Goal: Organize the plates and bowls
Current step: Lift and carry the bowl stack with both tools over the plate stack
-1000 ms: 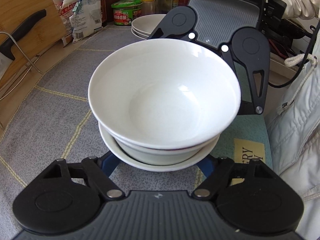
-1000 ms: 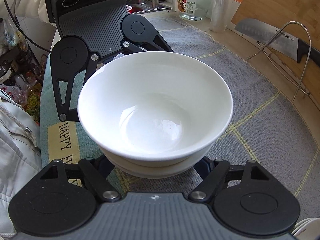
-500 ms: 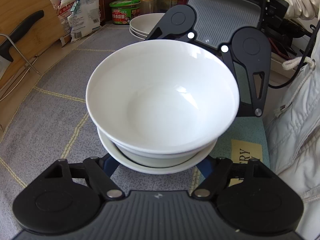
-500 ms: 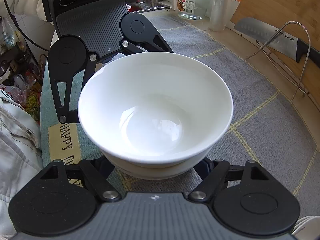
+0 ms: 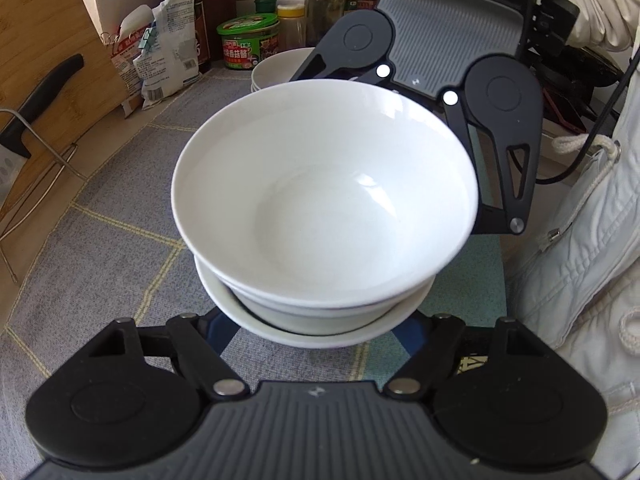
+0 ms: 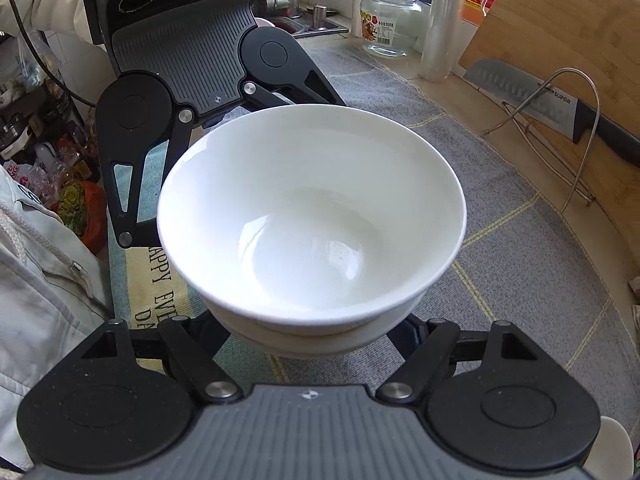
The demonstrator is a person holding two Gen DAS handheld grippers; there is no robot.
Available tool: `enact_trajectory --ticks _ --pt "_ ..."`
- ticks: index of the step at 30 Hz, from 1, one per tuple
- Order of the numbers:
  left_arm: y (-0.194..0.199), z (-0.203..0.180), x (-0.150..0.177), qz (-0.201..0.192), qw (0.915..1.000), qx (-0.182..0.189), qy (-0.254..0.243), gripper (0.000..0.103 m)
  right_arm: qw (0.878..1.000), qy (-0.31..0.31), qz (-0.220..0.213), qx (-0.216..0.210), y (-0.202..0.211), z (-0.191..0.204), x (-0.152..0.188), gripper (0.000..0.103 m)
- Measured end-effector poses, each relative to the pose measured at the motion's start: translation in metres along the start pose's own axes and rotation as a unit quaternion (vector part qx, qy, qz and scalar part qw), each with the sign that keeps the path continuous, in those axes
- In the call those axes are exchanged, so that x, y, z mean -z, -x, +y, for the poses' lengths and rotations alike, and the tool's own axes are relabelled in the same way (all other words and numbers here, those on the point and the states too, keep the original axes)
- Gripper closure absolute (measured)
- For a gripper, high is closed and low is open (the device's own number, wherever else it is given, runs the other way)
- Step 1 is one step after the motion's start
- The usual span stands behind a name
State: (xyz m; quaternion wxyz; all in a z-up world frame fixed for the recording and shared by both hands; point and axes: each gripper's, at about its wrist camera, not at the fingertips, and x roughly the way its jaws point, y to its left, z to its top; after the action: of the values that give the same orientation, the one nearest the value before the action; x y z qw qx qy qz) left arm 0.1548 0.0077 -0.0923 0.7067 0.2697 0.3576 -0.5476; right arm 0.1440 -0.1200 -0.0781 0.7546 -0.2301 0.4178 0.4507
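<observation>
a grey grid-patterned mat covers the counter under the tool. ahead and to its left: a green-lidded tub, a yellow-capped jar, a crumpled packet. a knife leans on a wire rack against a wooden board. a glass jar stands far ahead.

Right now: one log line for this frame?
phase: carry | left gripper: under bowl stack | right gripper: opposite side | plates: behind
</observation>
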Motion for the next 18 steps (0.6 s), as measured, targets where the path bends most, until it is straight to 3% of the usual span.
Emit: enact_trajectory --ticks 18 --pt "-0.044 -0.035 -0.078 -0.017 0.9996 -0.009 -0.023 0.024 1.000 0.005 -0.003 0.029 0.072 -0.023 0.059 0.019"
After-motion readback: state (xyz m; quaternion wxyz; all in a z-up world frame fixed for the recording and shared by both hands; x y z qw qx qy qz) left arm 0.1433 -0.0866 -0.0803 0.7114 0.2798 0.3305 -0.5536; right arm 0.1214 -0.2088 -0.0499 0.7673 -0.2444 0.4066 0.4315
